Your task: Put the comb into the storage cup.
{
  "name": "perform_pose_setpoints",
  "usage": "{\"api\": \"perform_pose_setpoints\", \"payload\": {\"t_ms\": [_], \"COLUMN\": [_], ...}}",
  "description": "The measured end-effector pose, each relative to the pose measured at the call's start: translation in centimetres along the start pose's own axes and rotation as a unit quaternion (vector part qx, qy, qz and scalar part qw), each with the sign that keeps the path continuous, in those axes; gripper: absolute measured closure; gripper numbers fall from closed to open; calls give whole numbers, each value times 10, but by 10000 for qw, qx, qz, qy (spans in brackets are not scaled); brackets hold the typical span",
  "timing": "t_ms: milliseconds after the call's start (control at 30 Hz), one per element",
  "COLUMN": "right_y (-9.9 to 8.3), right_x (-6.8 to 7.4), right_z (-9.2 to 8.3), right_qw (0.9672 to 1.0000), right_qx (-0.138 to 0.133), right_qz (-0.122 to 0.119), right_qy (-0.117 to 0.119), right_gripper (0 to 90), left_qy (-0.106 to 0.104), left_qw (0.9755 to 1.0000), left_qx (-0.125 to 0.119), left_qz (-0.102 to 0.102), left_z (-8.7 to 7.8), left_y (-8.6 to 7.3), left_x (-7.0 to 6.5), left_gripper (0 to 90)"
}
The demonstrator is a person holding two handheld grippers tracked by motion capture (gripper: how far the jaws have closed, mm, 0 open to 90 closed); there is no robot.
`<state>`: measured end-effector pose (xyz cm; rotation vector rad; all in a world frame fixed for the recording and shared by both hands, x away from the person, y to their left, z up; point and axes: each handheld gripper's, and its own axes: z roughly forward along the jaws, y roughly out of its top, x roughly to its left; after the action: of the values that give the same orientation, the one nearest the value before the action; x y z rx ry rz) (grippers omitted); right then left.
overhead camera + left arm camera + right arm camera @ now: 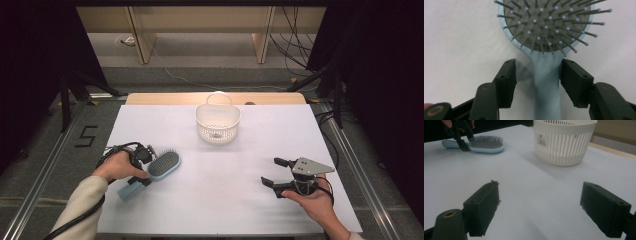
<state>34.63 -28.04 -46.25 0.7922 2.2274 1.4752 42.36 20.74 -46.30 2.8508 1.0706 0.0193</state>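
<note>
A light blue hairbrush with a grey bristle pad lies bristles up on the white table at the left. My left gripper reaches down over its handle, one jaw on each side. The right pad sits against the handle and the left pad stands a little off it, so the gripper is open. In the right gripper view the same brush lies far off at the top left. My right gripper rests low at the right of the table, open wide, with nothing between its jaws.
A white slatted basket with a handle stands at the middle back of the table and appears close on the right in the right gripper view. White table surface stretches between the two hands.
</note>
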Motion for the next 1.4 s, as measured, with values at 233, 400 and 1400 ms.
{"api": "perform_pose_setpoints", "payload": {"t_ms": [233, 400, 1400], "right_y": [0, 0, 0], "right_x": [0, 0, 0], "right_z": [1, 1, 0], "right_qw": [10000, 10000, 10000], "right_qx": [5, 6, -36], "right_qz": [3, 11, -26], "right_qy": [22, 25, -1], "right_gripper": [167, 167, 170], "left_qy": [23, 18, 85], "left_qw": [9998, 9993, 9991], "left_qx": [159, 284, 405], "left_qz": [140, 222, 111], "left_z": [0, -1, -1], "left_y": [5, 8, 10], "left_x": [-1, -5, -8], "left_gripper": [508, 603, 698]}}
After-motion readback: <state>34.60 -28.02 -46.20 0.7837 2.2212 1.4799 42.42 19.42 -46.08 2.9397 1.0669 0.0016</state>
